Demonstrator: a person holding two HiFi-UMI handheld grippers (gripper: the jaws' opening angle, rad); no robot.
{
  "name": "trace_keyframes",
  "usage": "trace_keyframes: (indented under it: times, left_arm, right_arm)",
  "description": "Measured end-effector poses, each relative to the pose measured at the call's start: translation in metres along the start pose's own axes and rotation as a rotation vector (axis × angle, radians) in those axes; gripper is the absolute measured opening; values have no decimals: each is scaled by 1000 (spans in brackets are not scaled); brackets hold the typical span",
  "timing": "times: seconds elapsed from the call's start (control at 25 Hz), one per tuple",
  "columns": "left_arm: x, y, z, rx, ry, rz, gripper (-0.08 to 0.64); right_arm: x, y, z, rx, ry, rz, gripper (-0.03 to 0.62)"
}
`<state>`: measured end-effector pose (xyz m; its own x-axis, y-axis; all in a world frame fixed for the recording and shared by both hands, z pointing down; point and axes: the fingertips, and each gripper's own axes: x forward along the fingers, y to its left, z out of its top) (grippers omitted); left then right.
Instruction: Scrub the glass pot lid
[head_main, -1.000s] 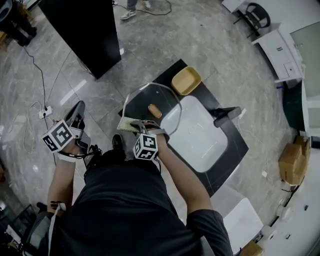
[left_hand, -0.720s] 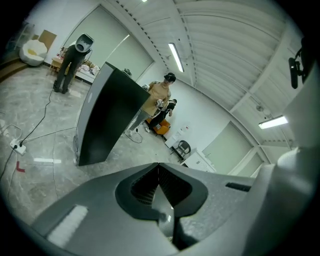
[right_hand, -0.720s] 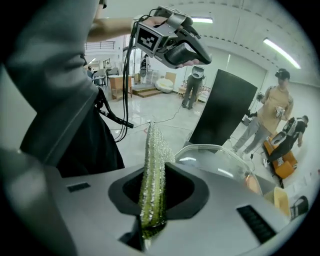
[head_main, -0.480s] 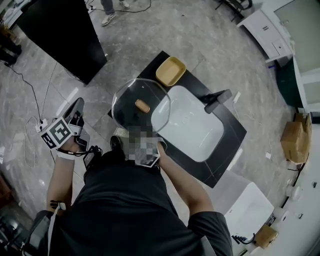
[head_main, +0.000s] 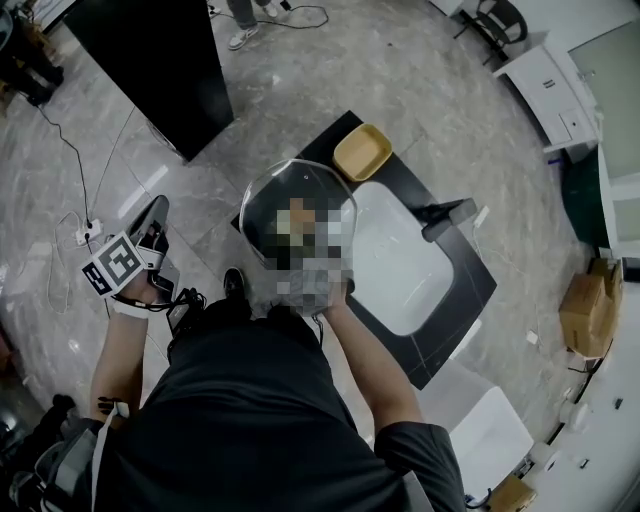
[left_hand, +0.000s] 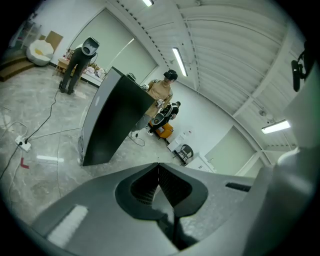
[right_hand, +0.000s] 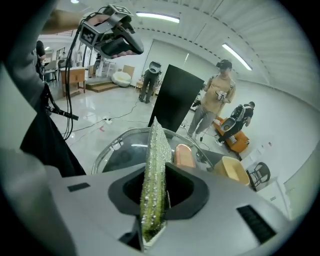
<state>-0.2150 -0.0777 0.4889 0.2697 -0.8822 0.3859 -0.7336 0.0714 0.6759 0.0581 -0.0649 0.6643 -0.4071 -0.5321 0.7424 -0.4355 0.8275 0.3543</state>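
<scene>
At the left of the head view, my left gripper (head_main: 150, 225) hangs with its jaws pressed together on nothing. At centre, my right gripper (right_hand: 155, 172) clamps a green-and-silver scouring sponge (right_hand: 154, 142) edge-up. Just beyond it lies the round glass pot lid (right_hand: 122, 150), left of the white rectangular sink (head_main: 400, 265).

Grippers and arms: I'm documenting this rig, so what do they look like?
Left gripper and right gripper: grey matte bodies, dark ribbed pads. The left one carries a white cube with black square markers; black cables hang at that wrist. Black short-sleeved shirt.
</scene>
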Motion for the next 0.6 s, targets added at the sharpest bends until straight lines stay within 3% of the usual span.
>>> trace_keyframes:
  times: [0.16,0.32,0.6]
  left_arm:
    - [-12,15,1,-18,-9,29,2]
    - [-17,23,-4,-41,-1,45,2]
    - [1,5,-12,-23,38,6,2]
  right_arm:
    - [2,13,3,70,-14,32,55]
    - [-5,32,4,54,-38,94,56]
    - [-22,68,0,88,-70,170,55]
